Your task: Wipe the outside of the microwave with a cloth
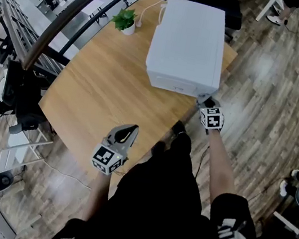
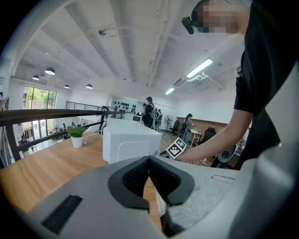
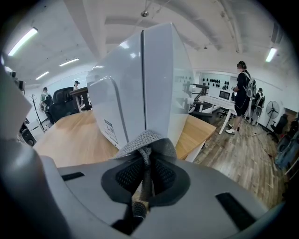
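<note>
The microwave is a plain white box with a smooth, unmarked top. It stands on the far right part of the wooden tabletop, and its near right corner sits close to the tabletop's edge. In the right gripper view that corner rises as a straight vertical edge with a thin seam running just left of it. The glossy face to the right reflects the room. The face to the left has a shallow raised panel with rounded corners and a small printed label low down, too small to read. A white cord runs from the back of the microwave toward a small potted plant at the far edge of the tabletop. The right gripper is held out at that near right corner, and its fingers are closed on a grey knitted cloth. The cloth is pinched into a fold between the fingers and bunches out past their tips, right at the foot of the corner. I cannot tell whether it presses on the casing. The left gripper hangs back over the near edge of the tabletop, well apart from the microwave and pointing toward it. Its dark ribbed fingers meet at the tips with nothing between them. The person stands on a wooden plank floor at the near side of the tabletop.
</note>
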The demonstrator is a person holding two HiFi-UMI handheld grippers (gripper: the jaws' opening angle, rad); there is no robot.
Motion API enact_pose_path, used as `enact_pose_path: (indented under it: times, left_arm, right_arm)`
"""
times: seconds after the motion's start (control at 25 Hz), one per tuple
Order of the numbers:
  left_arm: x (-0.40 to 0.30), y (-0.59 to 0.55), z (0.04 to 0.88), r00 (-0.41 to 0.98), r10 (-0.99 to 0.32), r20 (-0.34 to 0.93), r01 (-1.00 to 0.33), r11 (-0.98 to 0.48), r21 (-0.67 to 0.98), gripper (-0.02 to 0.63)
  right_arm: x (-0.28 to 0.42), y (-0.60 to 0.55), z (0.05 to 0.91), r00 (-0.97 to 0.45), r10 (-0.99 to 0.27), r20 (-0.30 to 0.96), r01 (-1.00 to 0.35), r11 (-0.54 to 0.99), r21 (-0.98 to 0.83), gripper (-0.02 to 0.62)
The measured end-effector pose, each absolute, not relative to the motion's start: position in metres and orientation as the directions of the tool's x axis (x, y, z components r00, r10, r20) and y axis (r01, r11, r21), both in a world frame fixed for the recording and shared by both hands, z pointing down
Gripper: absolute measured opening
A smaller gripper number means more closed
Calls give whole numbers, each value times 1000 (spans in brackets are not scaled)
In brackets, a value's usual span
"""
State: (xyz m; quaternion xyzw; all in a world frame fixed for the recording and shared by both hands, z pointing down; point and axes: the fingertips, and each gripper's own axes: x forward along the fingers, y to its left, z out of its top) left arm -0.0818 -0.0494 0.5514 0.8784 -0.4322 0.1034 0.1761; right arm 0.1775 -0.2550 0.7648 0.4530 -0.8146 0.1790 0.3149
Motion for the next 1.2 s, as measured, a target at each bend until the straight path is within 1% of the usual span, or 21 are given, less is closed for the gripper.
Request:
enact_pose_path:
  times: [0.2,0.36,0.52,0.72,0.88,1.0,1.2]
  left_arm:
    - [-82,-57,551,606,-723,332,-795,-565,220,2]
    - [-84,-58,553,602,-723,339,-798,-560,223,2]
    - [-87,-61,555,594,-729,340,-804,-552,221,2]
    - [-90,-68,557,585,-730,352,-810,-543,222,2]
    - [-89,-72,558,583,-730,357,-811,-542,219,2]
    - [-87,-76,558,583,-729,357,-812,-542,218,2]
    - [-84,-78,557,584,-731,353,-811,-542,218,2]
  right_arm:
    - [181,-258,776,-382,-614,691,-848,530,3,21]
    - [182,-250,782,-374,-574,729,-846,533,-14,21]
    - [182,-256,785,-371,-579,726,-842,540,1,21]
    - [181,-252,803,-367,-535,761,-840,542,-25,21]
    - [175,-261,797,-388,-565,728,-834,551,-16,21]
    - [177,-254,809,-379,-524,763,-835,549,-38,21]
    - [177,-252,811,-379,-514,769,-836,547,-47,21]
